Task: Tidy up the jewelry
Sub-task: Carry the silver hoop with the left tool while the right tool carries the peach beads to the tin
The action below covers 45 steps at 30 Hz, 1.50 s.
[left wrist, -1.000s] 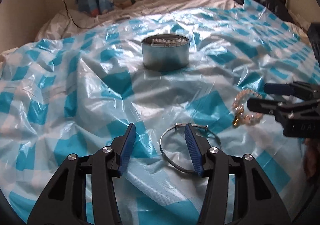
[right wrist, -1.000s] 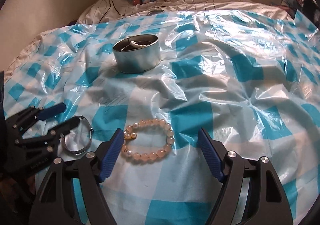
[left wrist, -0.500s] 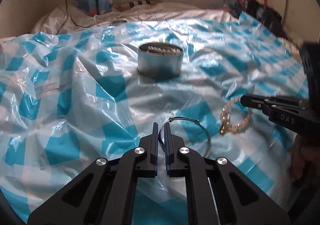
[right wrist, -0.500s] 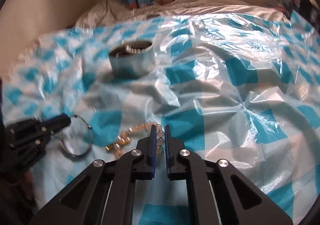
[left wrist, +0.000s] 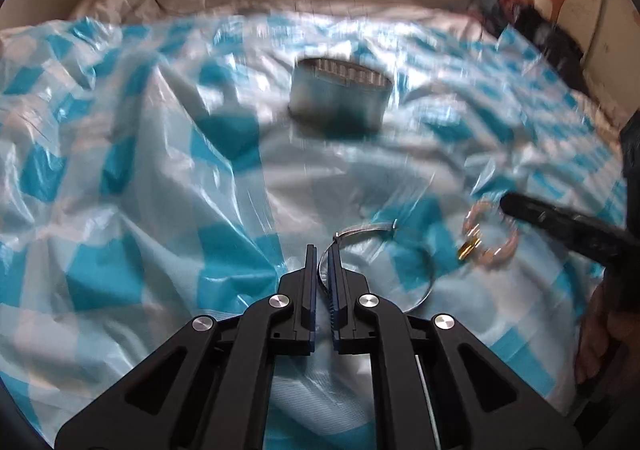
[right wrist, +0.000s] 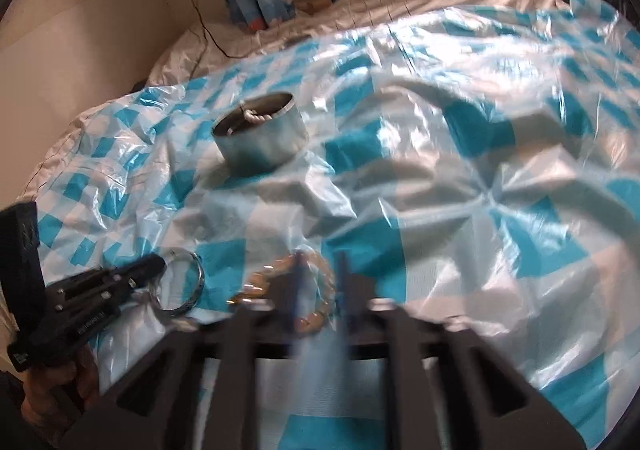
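since a second ago both our claws have come down onto the jewelry and closed, and now they differ. our left gripper (left wrist: 322, 250) is clenched on the near edge of the silver bangle (left wrist: 384, 262), whose thin band runs up between the blue pads while the rest of the hoop lies on the checked plastic sheet (left wrist: 120, 210). we hold it by the rim because the band is too flat to pinch any other way.

our right gripper (right wrist: 320, 270) has just been opening again; its jaws stand apart, released, with the bead bracelet (right wrist: 316, 314) between them on the sheet. the view is blurred, but no pad seems to press the beads, so we judge that grasp slipped or is being reset.

the round tin (right wrist: 260, 138) sits further up the sheet, well apart from both pieces, with a string of pale beads already inside. it looks like the goal, so both pieces have yet to travel there.
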Each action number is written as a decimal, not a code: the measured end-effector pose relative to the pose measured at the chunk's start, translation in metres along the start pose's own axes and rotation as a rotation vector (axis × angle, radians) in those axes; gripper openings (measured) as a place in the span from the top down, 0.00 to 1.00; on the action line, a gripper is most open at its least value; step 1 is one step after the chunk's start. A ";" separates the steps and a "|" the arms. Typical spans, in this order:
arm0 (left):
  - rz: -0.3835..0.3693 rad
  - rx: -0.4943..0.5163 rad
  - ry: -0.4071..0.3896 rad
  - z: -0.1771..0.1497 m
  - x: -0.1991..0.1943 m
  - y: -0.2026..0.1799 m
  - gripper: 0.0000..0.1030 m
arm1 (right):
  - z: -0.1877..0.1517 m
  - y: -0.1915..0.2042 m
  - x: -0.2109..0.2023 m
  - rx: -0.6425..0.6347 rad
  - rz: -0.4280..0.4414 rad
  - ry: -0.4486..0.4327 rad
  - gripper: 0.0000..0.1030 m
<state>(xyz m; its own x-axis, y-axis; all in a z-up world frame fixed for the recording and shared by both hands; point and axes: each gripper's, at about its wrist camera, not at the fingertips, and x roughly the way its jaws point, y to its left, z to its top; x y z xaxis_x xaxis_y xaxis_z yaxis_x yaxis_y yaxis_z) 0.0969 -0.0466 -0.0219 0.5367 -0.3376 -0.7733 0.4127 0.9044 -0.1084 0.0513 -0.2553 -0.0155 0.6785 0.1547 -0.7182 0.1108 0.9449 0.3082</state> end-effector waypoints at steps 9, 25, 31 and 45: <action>0.013 0.016 0.021 -0.002 0.005 -0.003 0.91 | -0.009 0.022 0.014 -0.152 -0.121 0.047 0.53; -0.030 -0.033 -0.075 0.001 -0.013 -0.001 0.97 | 0.001 -0.039 -0.002 0.276 0.396 -0.040 0.92; -0.029 -0.035 -0.074 0.002 -0.014 -0.001 0.97 | 0.002 -0.047 -0.005 0.347 0.467 -0.063 0.92; -0.057 -0.022 -0.143 0.006 -0.029 -0.006 0.96 | 0.005 -0.040 -0.021 0.345 0.603 -0.102 0.92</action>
<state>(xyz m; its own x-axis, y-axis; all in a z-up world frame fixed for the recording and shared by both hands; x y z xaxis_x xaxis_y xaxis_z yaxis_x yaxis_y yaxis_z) 0.0830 -0.0442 0.0050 0.6127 -0.4211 -0.6688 0.4302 0.8876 -0.1647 0.0361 -0.2980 -0.0093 0.7570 0.5792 -0.3025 -0.0936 0.5543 0.8270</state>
